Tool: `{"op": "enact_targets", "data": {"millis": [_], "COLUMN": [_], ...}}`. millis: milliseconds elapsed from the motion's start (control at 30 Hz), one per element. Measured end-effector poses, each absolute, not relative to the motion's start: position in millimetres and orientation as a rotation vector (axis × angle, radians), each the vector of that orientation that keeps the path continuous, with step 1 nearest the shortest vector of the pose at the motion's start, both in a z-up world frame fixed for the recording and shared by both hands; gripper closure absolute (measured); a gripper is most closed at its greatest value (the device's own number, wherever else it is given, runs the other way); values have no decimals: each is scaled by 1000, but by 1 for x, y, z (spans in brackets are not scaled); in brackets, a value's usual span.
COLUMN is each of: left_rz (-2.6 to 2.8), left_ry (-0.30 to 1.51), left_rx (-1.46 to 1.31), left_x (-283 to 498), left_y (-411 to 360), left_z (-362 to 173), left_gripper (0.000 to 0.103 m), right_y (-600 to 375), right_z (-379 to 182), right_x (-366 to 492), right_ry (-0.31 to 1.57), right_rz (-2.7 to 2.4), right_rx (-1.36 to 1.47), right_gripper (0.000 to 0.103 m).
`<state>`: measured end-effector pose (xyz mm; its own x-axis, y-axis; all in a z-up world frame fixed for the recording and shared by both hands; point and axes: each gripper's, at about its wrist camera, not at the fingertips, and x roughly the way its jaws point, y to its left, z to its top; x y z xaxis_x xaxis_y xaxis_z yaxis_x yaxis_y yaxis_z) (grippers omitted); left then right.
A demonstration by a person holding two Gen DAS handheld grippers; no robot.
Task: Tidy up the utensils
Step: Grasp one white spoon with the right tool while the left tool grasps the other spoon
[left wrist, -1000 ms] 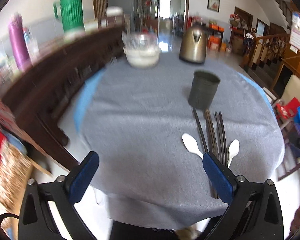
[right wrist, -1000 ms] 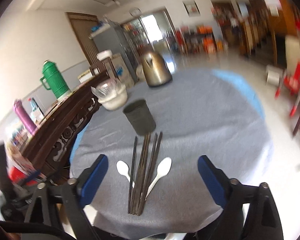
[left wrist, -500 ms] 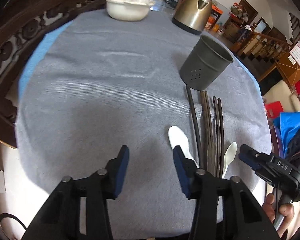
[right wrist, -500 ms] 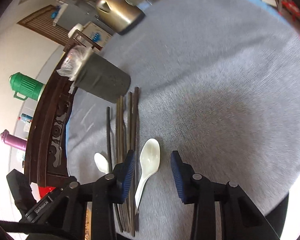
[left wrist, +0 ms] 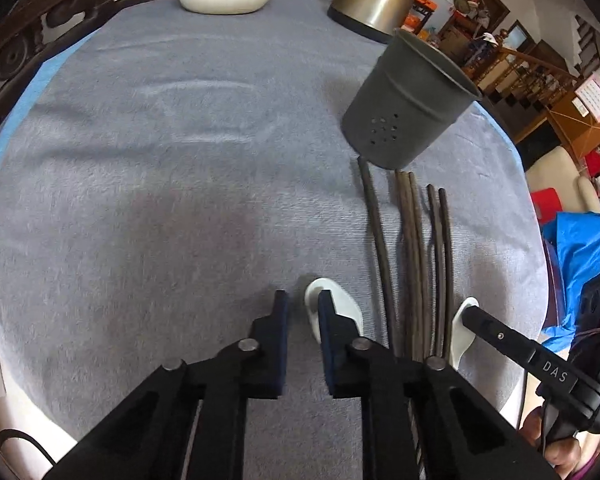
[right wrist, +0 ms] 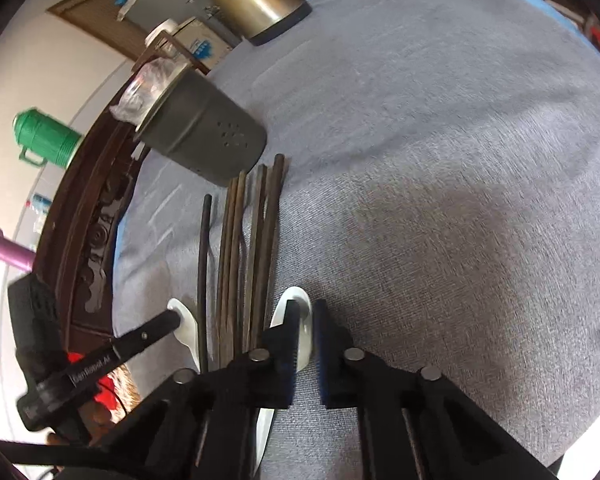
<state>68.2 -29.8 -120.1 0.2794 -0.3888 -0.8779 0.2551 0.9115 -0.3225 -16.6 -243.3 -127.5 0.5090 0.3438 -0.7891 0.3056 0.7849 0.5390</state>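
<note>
White glazed spoons [left wrist: 342,307] are lying either side of the chopsticks [left wrist: 414,256], below the holder [left wrist: 404,112]: light, slippery, chippable. I'm closing the left gripper [left wrist: 303,304] beside one bowl, empty; right gripper [right wrist: 306,312] is nipping the other spoon [right wrist: 296,300].

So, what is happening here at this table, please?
A person holds a gripper in each hand over a grey cloth to tidy utensils. The left gripper is closing beside one white spoon, nothing between its fingers. The right gripper is shut with the other white spoon at its fingertips; a real grip is unclear. Dark chopsticks lie between the spoons, and the grey holder cup stands behind them; its inside is hidden.
</note>
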Motion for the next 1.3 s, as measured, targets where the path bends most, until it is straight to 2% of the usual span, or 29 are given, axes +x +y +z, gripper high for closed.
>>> {"op": "enact_targets", "data": {"millis": [467,633,700,733,767,800,833,900,933,967,1300], "left_rz": [-519,-525,-520,-518,-514,-509,-499,-491,-488,-487,-481], "left_ry": [1102,1055,1035,1021,1005,992,973,955,945,938,907], "left_rx": [-91,-87,-83,-79,-74,-68,-60,-57,-58,-58,-59], "left_x": [63,59,57,56,54,51,50,47,45,44,40], "left_y": [-38,-25,-21,-21,-19,-18,-17,-13,-11,-9,-2], "left_z": [-100,-85,-80,-77,-74,-69,-65,-60,-58,-57,-54], "left_gripper": [100,100,100,100,100,100,100,100,100,100,100], "right_y": [-264,-269,-266,-265,-261,-257,-254,-248,-245,-242,-209], "right_z": [-121,-120,-116,-115,-114,-112,-111,-109,-110,-111,-107], "right_x": [-23,-26,-26,-26,-25,-25,-25,-26,-25,-24,-21], "right_ry": [987,1010,1012,1016,1021,1020,1008,992,1004,1017,1082], "right_rz": [44,42,51,54,57,59,57,28,4,-9,-74], "right_rx": [739,758,738,733,723,709,700,667,636,615,375], "right_gripper": [99,95,86,69,47,38,35,38,49,69,68]}}
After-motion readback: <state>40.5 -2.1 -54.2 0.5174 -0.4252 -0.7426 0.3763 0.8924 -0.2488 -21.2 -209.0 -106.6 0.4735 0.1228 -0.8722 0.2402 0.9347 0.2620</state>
